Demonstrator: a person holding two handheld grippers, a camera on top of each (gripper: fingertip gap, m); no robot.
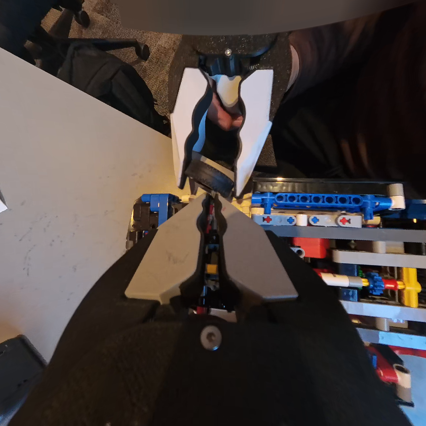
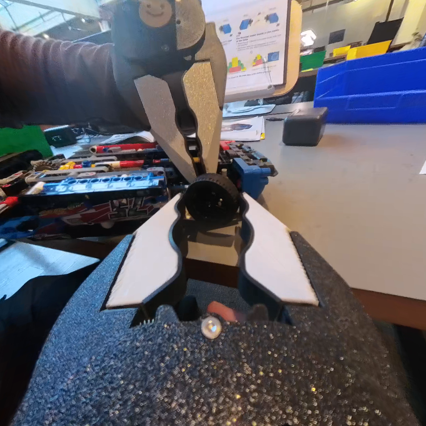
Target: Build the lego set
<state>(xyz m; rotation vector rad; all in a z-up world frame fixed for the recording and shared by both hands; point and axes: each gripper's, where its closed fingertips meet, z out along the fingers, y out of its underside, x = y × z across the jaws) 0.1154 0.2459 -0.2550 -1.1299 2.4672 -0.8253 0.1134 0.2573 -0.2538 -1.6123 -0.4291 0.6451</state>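
Pressing a black rubber wheel (image 2: 212,202) onto the mostly built blue plastic car (image 2: 96,191), right gripper (image 2: 212,196) jaws clamp it; left gripper (image 1: 210,198) jaws pinch the chassis; other wheels seemingly remain.

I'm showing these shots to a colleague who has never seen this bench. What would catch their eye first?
Most likely the black wheel between the tips of the white-fingered right claw, at the near end of the long lego model. Just above it, the grey-fingered left claw reaches down into the model, nearly shut. A bright blue bin stands at the far right of the table.
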